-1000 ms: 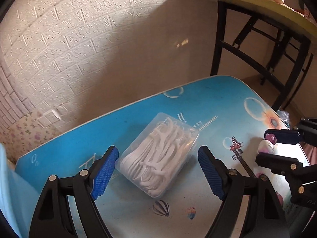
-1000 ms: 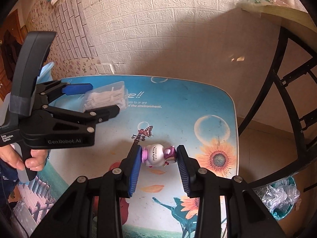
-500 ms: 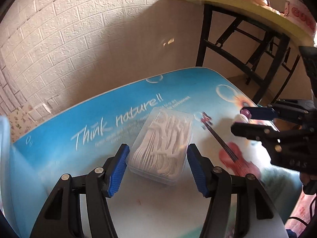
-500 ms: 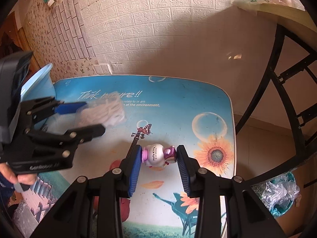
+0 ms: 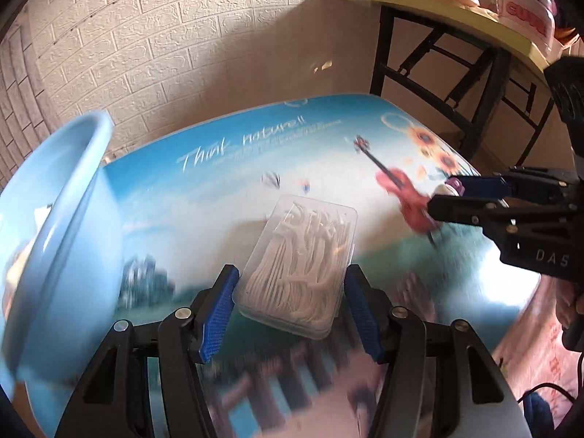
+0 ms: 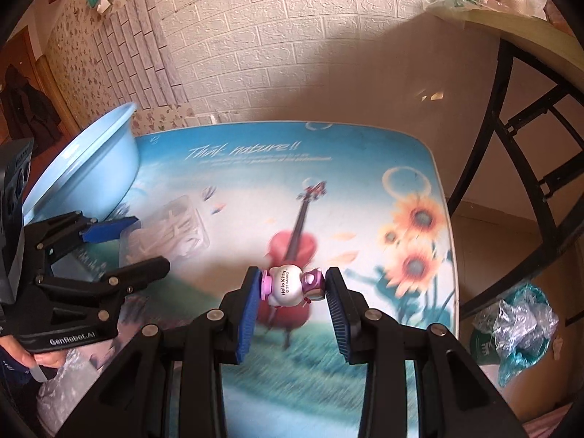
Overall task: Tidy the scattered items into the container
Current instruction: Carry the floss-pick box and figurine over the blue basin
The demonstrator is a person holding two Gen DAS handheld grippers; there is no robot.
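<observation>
My left gripper (image 5: 290, 281) is shut on a clear plastic box of white floss picks (image 5: 301, 262), its blue pads pressing the box's long sides above the table. The same box (image 6: 171, 230) shows blurred in the right wrist view between the left gripper's fingers (image 6: 109, 228). My right gripper (image 6: 294, 288) is shut on a small white and purple Hello Kitty figure (image 6: 288, 284), held sideways off the tabletop. A light blue plastic basin (image 5: 54, 219) stands at the left; its rim (image 6: 84, 157) also shows in the right wrist view. The right gripper (image 5: 471, 197) appears at the right of the left view.
The low table (image 6: 365, 168) has a printed top with a violin, sunflowers and lettering. Behind it is a white brick wall. A black-framed table (image 5: 456, 54) with clutter stands at the back right. A crumpled plastic bag (image 6: 518, 321) lies on the floor at the right.
The left gripper closed on the floss box and carried it left toward the basin, which has come into view. The right gripper moved the same way with the figure still held.
</observation>
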